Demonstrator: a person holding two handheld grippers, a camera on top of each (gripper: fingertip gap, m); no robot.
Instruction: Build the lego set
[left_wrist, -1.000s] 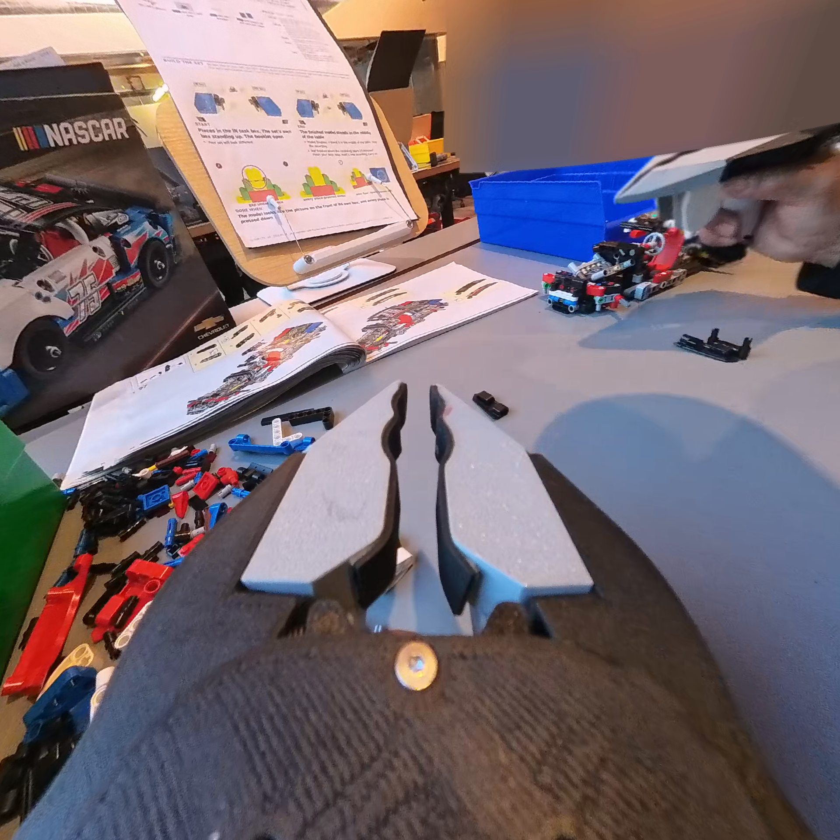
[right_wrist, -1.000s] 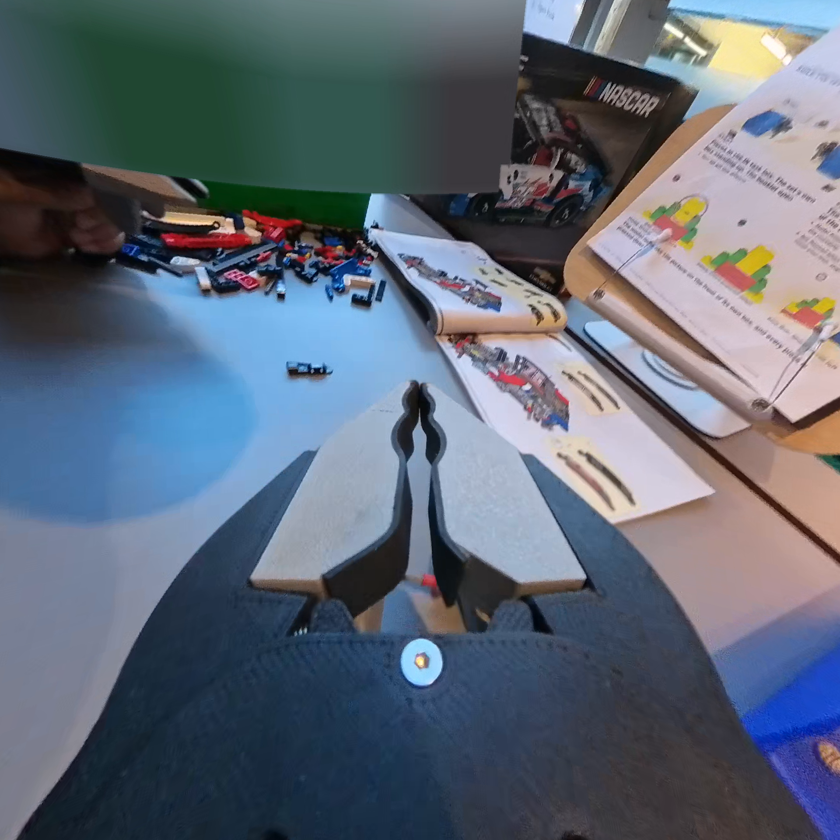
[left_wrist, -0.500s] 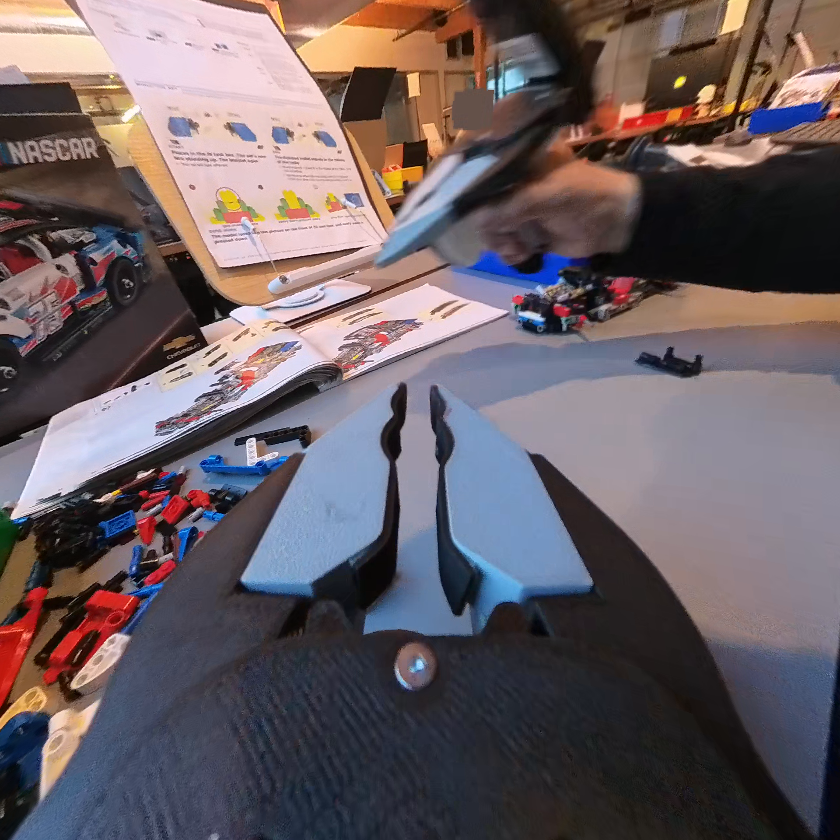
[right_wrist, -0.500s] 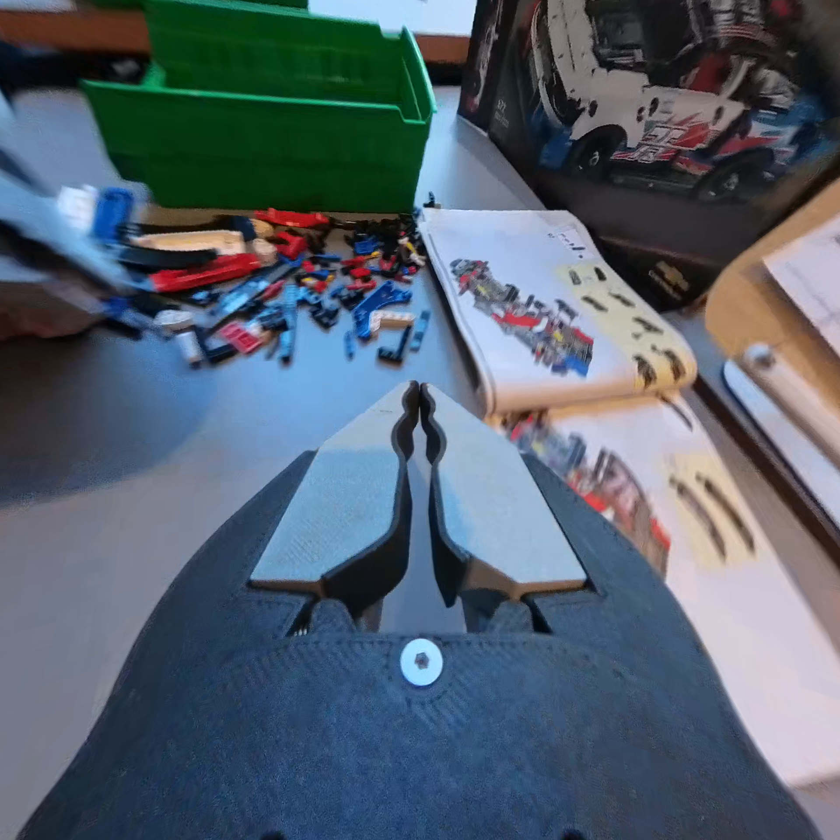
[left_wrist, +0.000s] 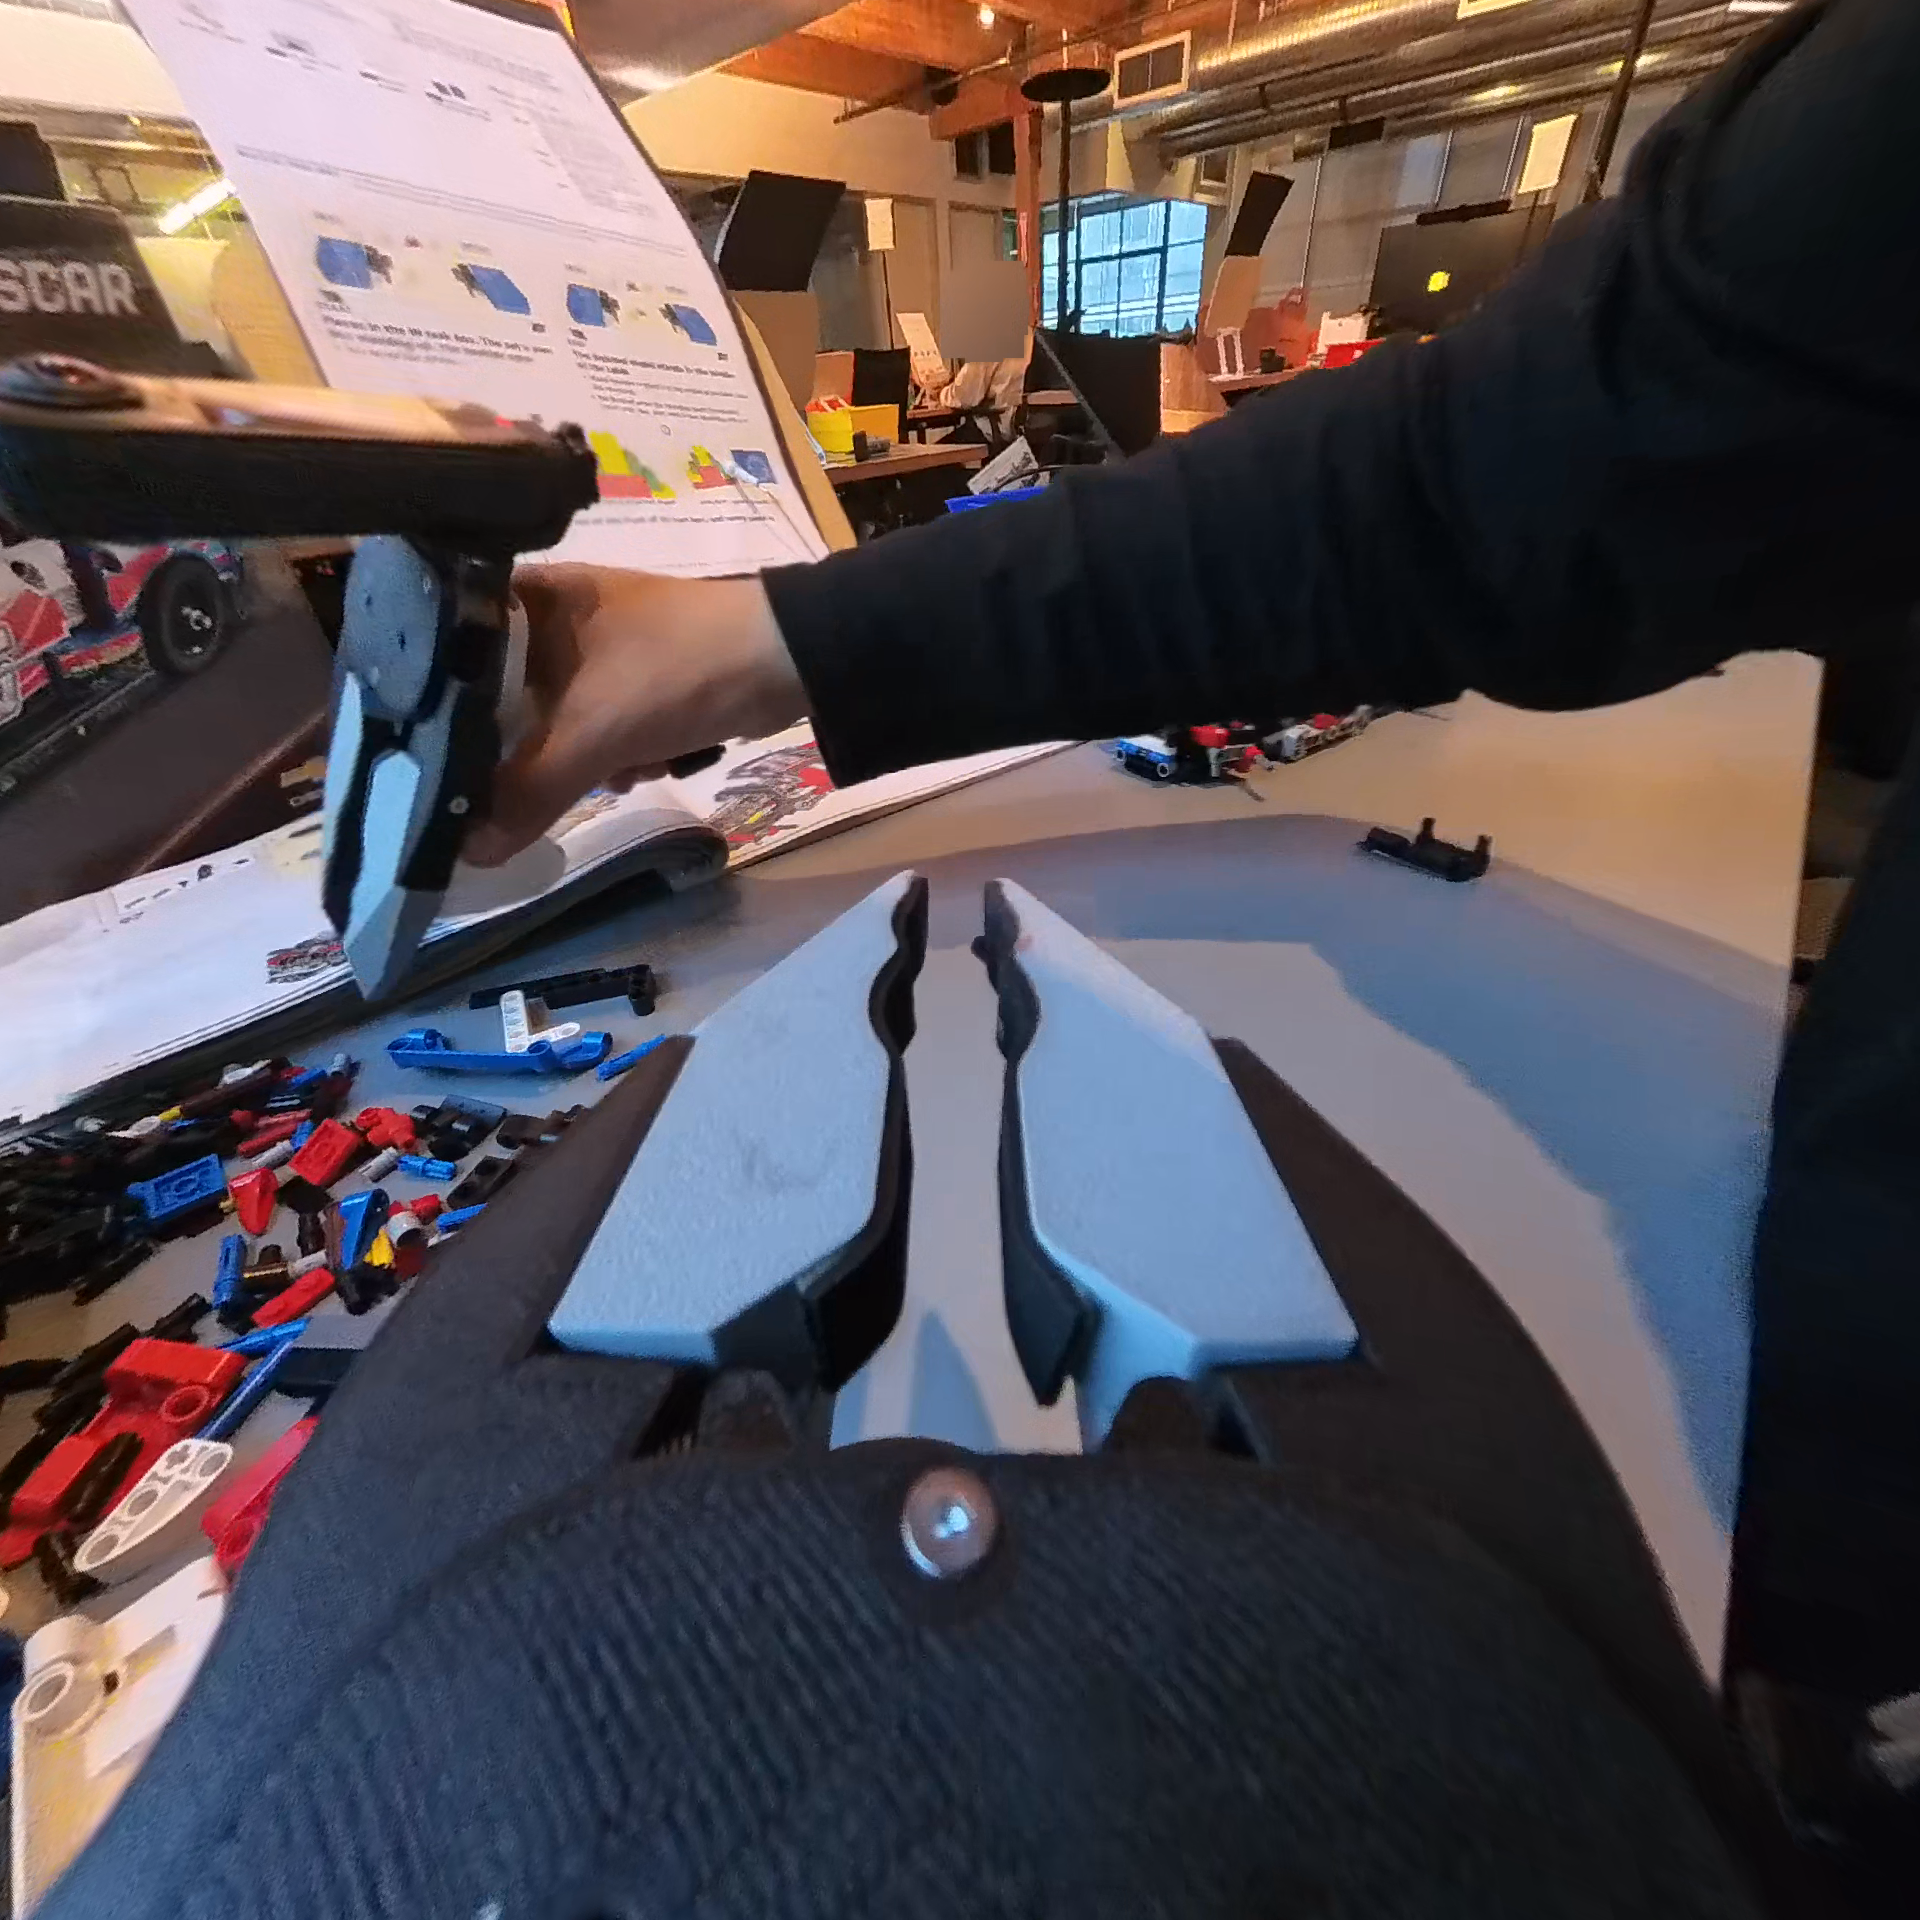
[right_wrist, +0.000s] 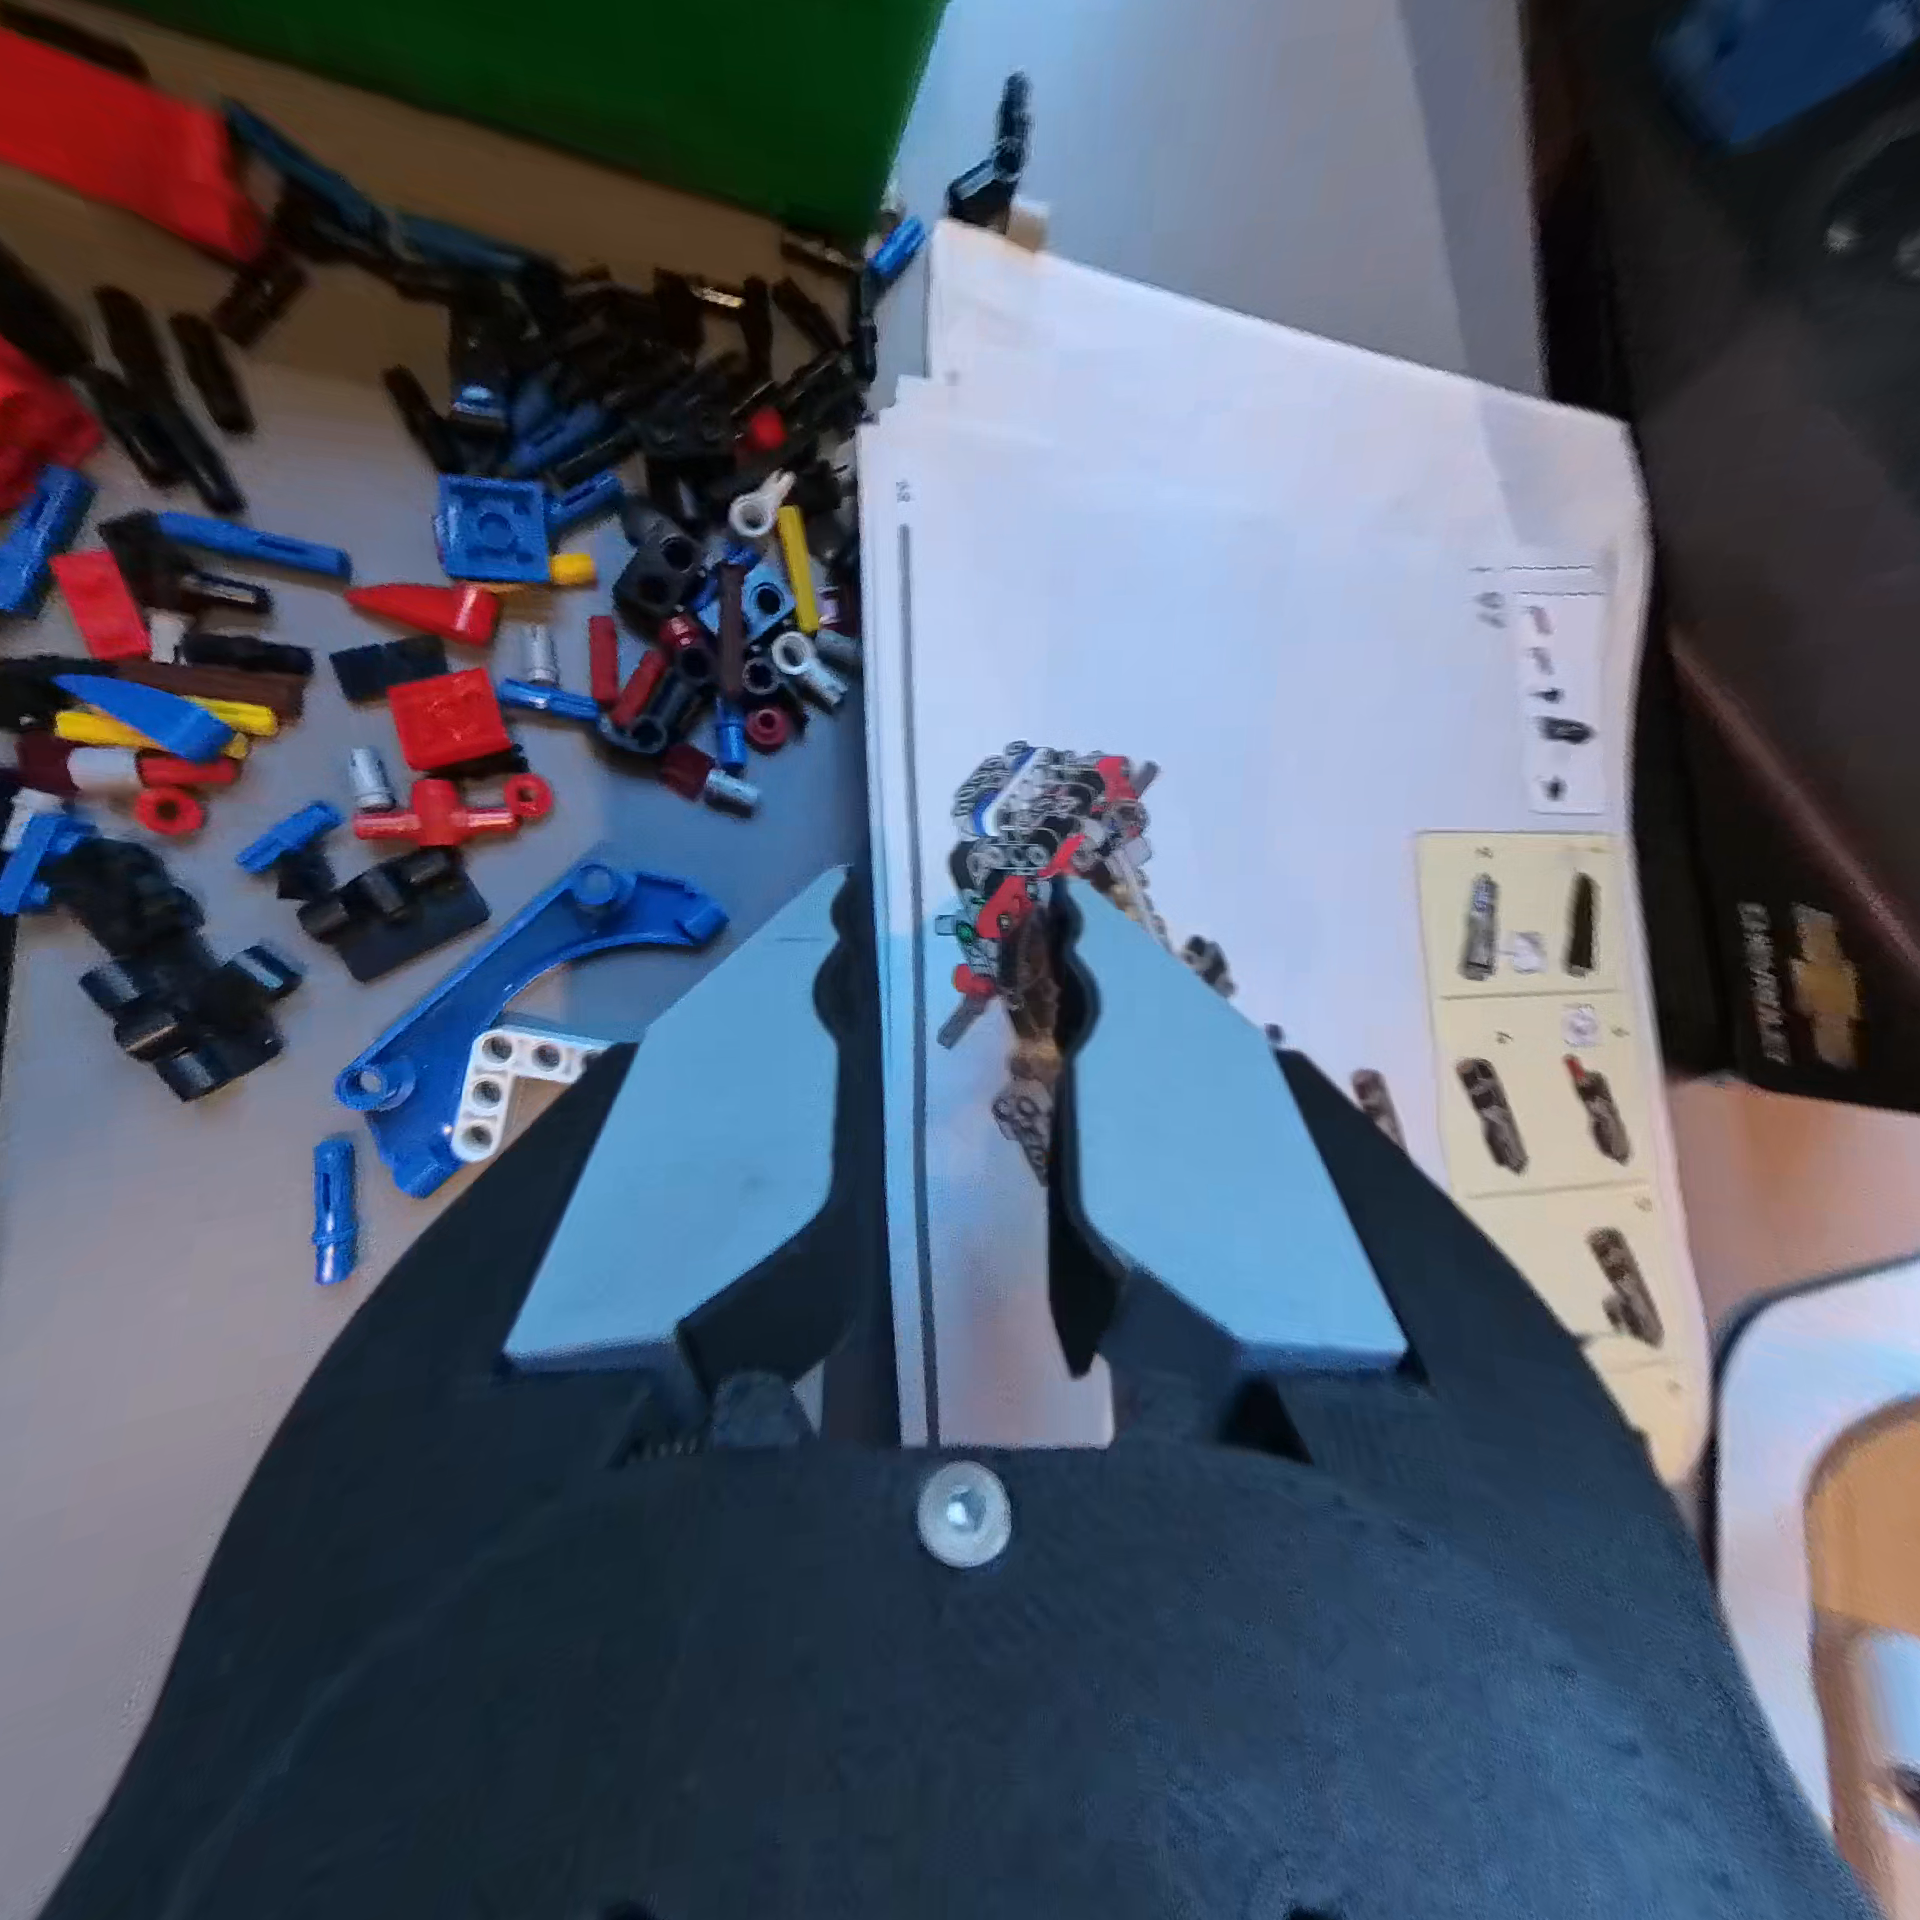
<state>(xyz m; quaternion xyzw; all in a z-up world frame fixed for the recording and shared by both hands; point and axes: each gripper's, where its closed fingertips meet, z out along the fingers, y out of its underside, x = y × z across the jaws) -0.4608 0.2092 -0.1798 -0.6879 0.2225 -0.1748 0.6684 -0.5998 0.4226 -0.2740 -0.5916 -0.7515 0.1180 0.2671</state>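
My left gripper (left_wrist: 951, 914) hovers low over the grey table (left_wrist: 1455, 1091), its jaws a narrow gap apart with nothing between them. My right gripper (right_wrist: 956, 894) is open and empty. It points down at the left page of the open instruction booklet (right_wrist: 1195, 623), near the page's edge. In the left wrist view it (left_wrist: 374, 945) nearly touches the booklet (left_wrist: 187, 966). A pile of loose pieces (right_wrist: 468, 644) lies left of the booklet, with a blue curved piece (right_wrist: 488, 1018) and a white L-shaped piece (right_wrist: 509, 1081) nearest. The partly built car (left_wrist: 1236, 743) stands far right.
A small black part (left_wrist: 1423, 852) lies alone near the car. A dark sleeve (left_wrist: 1351, 499) crosses the table to the right gripper. A green bin (right_wrist: 623, 83), the set's box (left_wrist: 104, 644) and a sheet on a stand (left_wrist: 499, 260) border the back. Across from one pair of fingers to the other is roughly 25 centimetres. The blue curved piece (right_wrist: 488, 1018) sits 7 centimetres or so from the ends of my right fingers. The left camera catches it too, in the left wrist view (left_wrist: 505, 1051).
The right gripper has swung from beside the built car across to the booklet, tipped downward and opened. The left gripper has hardly moved.
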